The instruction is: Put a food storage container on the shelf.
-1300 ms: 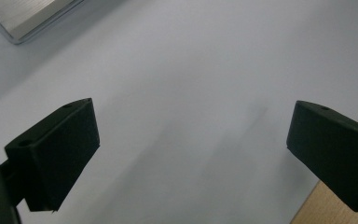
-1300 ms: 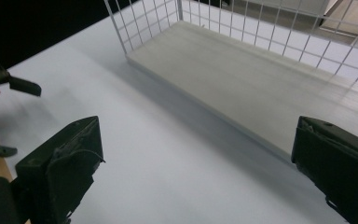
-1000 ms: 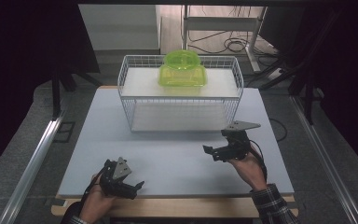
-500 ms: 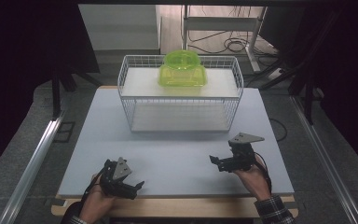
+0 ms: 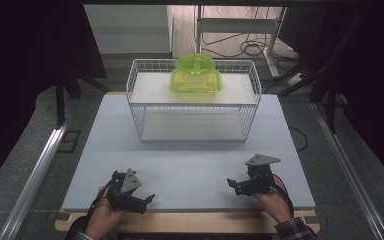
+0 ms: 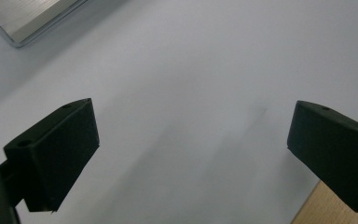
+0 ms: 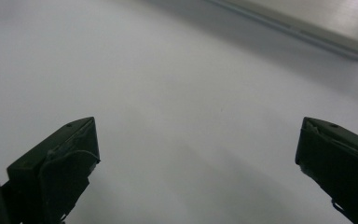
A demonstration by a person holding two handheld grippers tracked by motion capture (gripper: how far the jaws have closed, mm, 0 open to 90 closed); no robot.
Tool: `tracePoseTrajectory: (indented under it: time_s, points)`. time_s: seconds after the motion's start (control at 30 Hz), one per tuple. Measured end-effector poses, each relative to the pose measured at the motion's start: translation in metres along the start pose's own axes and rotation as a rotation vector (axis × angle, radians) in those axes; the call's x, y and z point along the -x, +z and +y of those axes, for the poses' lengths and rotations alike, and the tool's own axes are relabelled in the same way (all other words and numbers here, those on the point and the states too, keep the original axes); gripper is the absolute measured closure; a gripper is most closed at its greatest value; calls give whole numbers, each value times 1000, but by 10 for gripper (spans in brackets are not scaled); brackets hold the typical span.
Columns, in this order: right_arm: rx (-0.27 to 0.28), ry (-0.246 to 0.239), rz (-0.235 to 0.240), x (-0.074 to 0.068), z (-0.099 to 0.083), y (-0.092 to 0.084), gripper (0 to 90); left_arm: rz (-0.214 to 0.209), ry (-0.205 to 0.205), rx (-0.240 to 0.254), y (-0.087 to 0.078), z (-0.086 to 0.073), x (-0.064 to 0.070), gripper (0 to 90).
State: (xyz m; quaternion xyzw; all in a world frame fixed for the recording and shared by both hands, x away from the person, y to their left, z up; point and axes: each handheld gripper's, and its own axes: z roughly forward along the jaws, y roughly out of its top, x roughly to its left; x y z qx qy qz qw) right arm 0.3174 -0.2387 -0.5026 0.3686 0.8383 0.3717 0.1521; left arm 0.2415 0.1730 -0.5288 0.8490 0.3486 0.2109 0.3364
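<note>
The worktop (image 5: 190, 165) is the largest thing here, a pale grey-white board with a wooden edge along the person's side. In the high view it spreads from the near edge to the far end, where a white wire basket (image 5: 192, 100) stands on it. On the white board that tops this basket sits a lime-green plastic container (image 5: 196, 75), upside down by the look of it, toward the back and well apart from both hands.

The two gripper views give none of that: each looks down on bare worktop, with a strip of brushed metal rail in a top corner, top left in the left gripper view (image 6: 30, 18) and top right in the right gripper view (image 7: 307, 21).

The left hand-held gripper (image 5: 147, 200) rests at the near left of the worktop, by the wooden edge; its own view (image 6: 191, 149) shows the jaws spread wide, released, with nothing between them, and a sliver of wood at the lower right. The right hand-held gripper (image 5: 231, 184) sits at the near right, pointing leftward, a grey three-cornered plate on top; its view (image 7: 198, 158) likewise shows jaws wide apart and empty
</note>
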Motion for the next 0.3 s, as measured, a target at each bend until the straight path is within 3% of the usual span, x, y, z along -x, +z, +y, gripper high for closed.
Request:
tracePoseTrajectory:
  time_s: [0.2,0.3]
  points:
    - [-62,-13,-1,-2,-10,7,0,0,-1,-1,0,0,0,17]
    - [-66,-20,-2,-2,-10,9,0,0,-2,0,0,0,-1,17]
